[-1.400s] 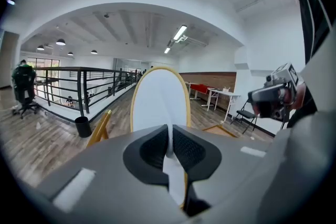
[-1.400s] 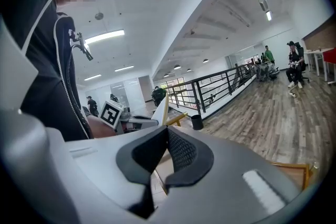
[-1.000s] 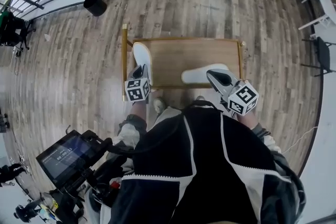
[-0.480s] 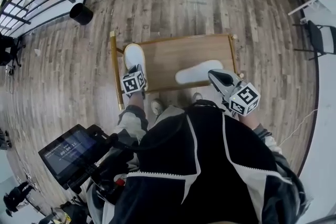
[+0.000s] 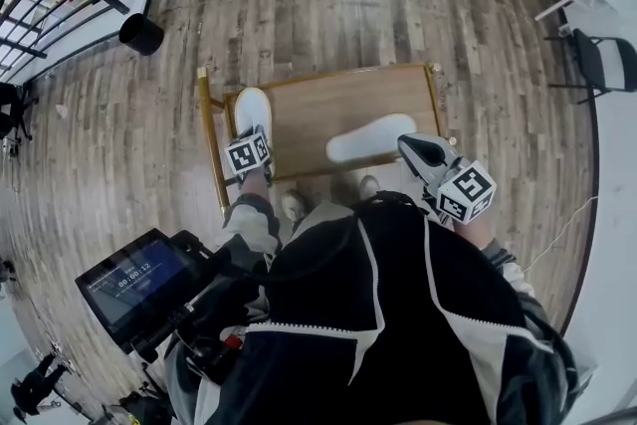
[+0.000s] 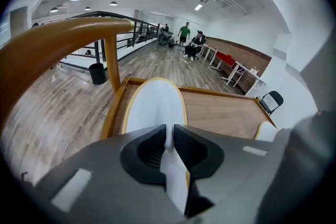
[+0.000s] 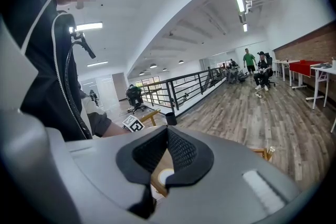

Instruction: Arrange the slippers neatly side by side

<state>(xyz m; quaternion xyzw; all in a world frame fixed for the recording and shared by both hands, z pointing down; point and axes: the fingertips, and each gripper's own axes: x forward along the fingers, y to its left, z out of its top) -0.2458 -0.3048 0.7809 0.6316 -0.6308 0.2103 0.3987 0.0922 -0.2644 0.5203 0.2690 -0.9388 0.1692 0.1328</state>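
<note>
Two white slippers with tan rims lie on a low wooden table (image 5: pixel 328 100). The left slipper (image 5: pixel 251 109) points away from me near the table's left edge. The right slipper (image 5: pixel 368 139) lies crosswise near the front edge. My left gripper (image 5: pixel 255 132) pinches the left slipper's heel rim (image 6: pixel 155 105); its jaws (image 6: pixel 169 136) are opening with the rim still between the pads. The second slipper (image 6: pixel 266 131) shows at the right. My right gripper (image 5: pixel 406 144) hovers just right of the crosswise slipper, shut (image 7: pixel 167 136) on nothing.
A raised wooden rail (image 5: pixel 207 139) runs along the table's left side. A black bin (image 5: pixel 139 33) stands on the plank floor at the far left. A dark chair (image 5: pixel 607 65) and white tables are at the right. A monitor rig (image 5: pixel 139 279) hangs by my left hip.
My left gripper has reached a little farther over the table, still at the left slipper's heel. The right gripper and the crosswise slipper have barely moved. The head view has shifted.
</note>
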